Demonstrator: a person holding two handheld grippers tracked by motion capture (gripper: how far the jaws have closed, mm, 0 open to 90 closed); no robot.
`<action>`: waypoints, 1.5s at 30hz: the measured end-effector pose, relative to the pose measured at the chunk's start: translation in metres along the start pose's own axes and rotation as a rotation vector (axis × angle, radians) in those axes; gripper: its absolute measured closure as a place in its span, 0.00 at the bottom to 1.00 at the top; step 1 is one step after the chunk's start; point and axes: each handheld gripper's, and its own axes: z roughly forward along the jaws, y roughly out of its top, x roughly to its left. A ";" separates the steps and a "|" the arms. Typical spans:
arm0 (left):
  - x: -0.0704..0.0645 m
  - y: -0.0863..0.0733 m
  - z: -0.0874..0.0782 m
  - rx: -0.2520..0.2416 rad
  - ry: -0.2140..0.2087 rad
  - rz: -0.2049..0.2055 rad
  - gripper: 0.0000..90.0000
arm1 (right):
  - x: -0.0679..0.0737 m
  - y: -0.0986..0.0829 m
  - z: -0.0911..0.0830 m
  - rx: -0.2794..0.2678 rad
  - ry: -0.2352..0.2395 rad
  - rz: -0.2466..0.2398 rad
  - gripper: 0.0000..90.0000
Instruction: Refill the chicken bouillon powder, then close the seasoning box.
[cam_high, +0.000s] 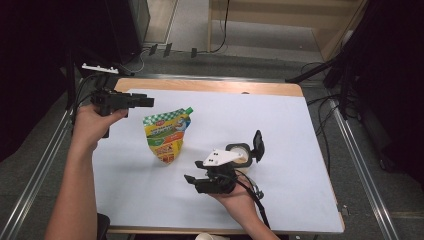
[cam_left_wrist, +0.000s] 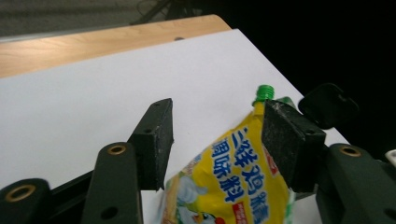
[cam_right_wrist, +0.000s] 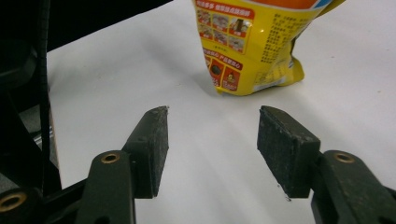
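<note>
Light's overhead, even, on my high view: the white table (cam_high: 300, 130) is bright w/o blowing out, while the room edges left & right go near black. Shadows are soft, short; faint one under the pouch (cam_high: 166, 135). Whole frame is low-res, a bit soft. In my left gripper view the pouch print is sharp enough to read, and the top right corner is pure black. In the right gripper view the claw pads are sharp and their shadows on the table are weak. No glare I can spot.

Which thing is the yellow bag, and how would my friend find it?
Look at the white table. Left of its middle stands the yellow pouch, between the left gripper and the right gripper. Its green screw cap and its bright printed pictures set it apart.
</note>
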 end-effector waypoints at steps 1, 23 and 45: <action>0.001 -0.001 0.000 -0.001 0.001 0.000 0.48 | -0.001 0.001 -0.002 0.000 -0.002 0.001 0.50; 0.029 -0.019 0.015 0.008 0.019 -0.061 0.49 | -0.030 0.020 -0.050 -0.033 -0.051 0.049 0.58; 0.039 -0.028 0.030 0.053 0.014 -0.053 0.48 | -0.066 0.027 -0.099 -0.019 -0.058 0.121 0.96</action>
